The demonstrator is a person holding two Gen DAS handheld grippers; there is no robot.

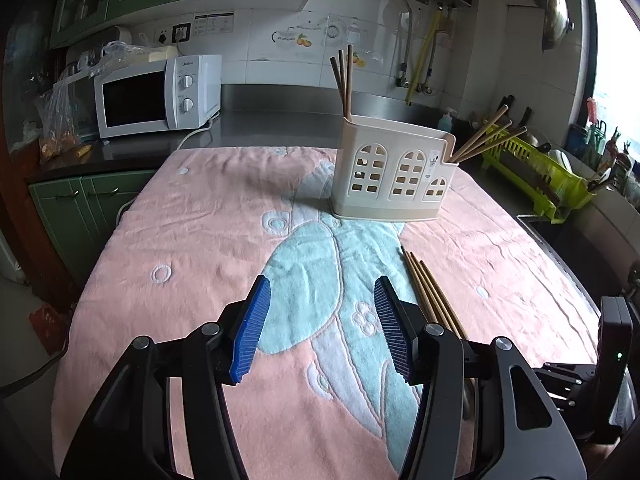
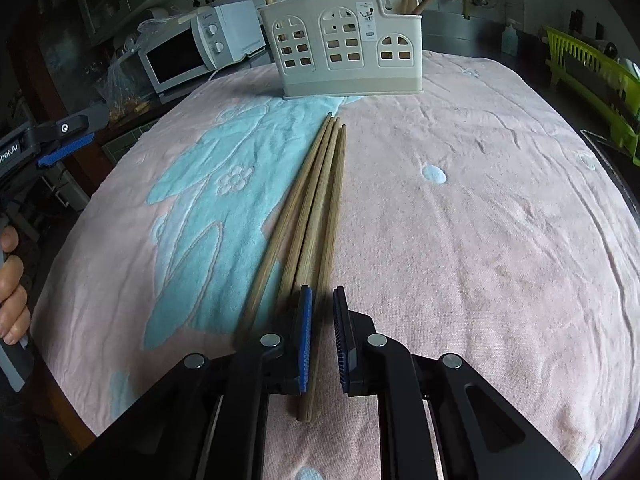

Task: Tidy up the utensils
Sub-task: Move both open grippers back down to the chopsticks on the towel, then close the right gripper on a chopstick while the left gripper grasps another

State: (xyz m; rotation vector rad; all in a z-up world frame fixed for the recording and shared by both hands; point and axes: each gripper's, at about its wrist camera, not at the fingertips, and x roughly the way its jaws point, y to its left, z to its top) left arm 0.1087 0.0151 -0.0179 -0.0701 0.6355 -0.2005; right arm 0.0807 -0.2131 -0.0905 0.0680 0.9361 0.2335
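The four loose chopsticks (image 2: 316,208), light, stiff and prone to rolling, lie side by side on the towel-covered desk (image 2: 480,220) before the caddy (image 2: 344,48), the right gripper (image 2: 322,336) pinching one near its thick end (left gripper (image 1: 320,328) spread, empty).

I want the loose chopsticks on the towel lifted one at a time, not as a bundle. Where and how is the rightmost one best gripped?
Grip the rightmost chopstick near its thick near end, coming from above with one finger either side of the shaft. It lies flat on the towel, and the four fan apart toward the near end, giving more room there. The right hand-held gripper is already placed there.
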